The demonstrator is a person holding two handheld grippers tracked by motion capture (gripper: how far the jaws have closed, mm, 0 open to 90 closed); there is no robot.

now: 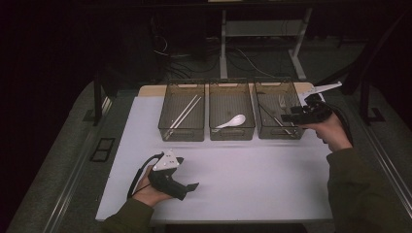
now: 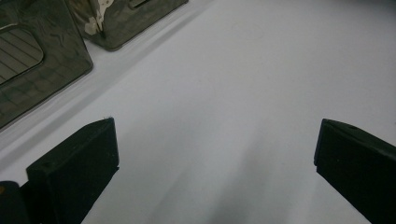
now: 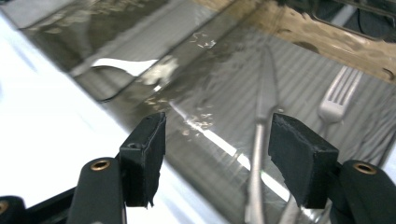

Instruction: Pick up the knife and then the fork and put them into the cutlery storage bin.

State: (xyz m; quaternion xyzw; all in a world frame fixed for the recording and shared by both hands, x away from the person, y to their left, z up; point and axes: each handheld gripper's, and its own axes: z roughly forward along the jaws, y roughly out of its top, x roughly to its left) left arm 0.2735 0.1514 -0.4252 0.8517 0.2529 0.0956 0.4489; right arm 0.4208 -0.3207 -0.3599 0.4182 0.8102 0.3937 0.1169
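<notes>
Three clear dark bins stand in a row at the back of the white mat. The left bin holds chopsticks, and the middle bin holds a white spoon. In the right bin lie a fork and a knife. My right gripper hovers over that bin's right side. In the right gripper view its jaws stand apart above the knife and fork, gripping nothing. My left gripper rests low on the mat at the front left, open and empty.
The white mat spreads between the bins and the front edge. Two bin corners show at the upper left of the left gripper view. Table legs and cables lie on the dark floor behind the table.
</notes>
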